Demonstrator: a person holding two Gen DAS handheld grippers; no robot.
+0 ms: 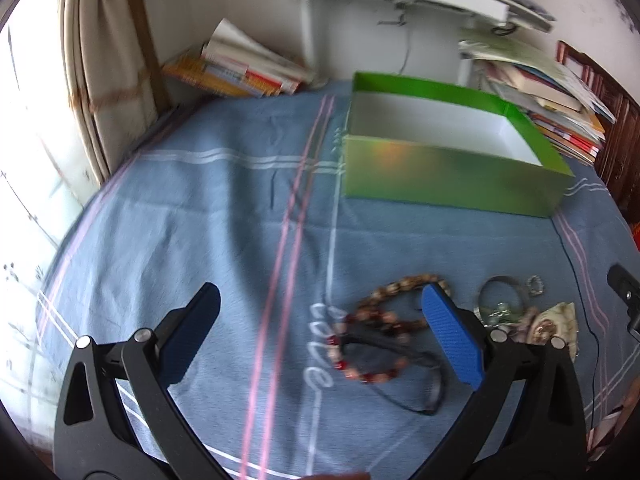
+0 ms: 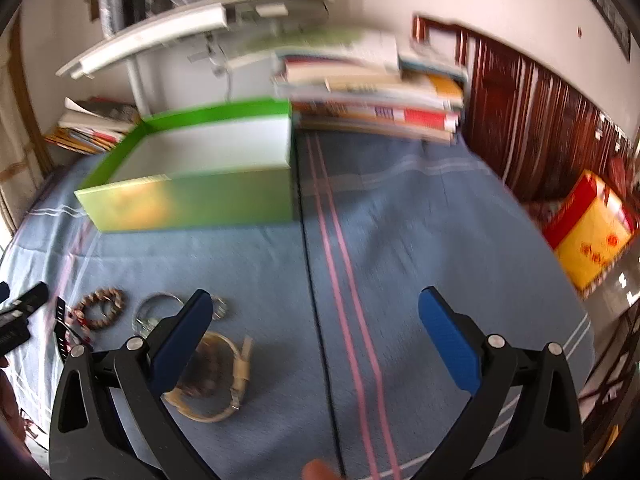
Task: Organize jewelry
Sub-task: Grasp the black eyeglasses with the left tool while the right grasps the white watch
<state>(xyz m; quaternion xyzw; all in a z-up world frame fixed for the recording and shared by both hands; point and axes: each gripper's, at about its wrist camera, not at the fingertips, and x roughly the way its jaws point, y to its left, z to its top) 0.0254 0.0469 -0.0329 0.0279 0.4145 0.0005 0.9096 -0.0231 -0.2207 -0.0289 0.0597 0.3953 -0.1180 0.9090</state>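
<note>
Your left gripper (image 1: 320, 332) hangs spread wide over the blue cloth (image 1: 224, 216), with nothing between its fingers. Your right gripper (image 2: 316, 336) is just as wide apart and just as empty, over the pink stripes of the same cloth.

The jewelry lies in a loose cluster at the near edge. Just behind your left gripper's right finger sit the wooden bead bracelet (image 1: 400, 282), a red-and-tan bead bracelet (image 1: 360, 364) and a black cord (image 1: 404, 376) tangled through them. To their right are a thin metal bangle (image 1: 500, 292), a small ring (image 1: 535, 285) and a watch (image 1: 548, 326), which the right wrist view shows partly hidden behind your right gripper's left finger.

The bead strings will likely be light and floppy, so pinch across a single strand of beads and expect the rest to dangle. The cord may drag a bracelet along. The bangle looks stiff, thin and slippery; close on its rim squarely. The watch looks heaviest; take it by the strap near the case.

The green box (image 1: 448, 160) stands open at the far side, apparently empty.
</note>
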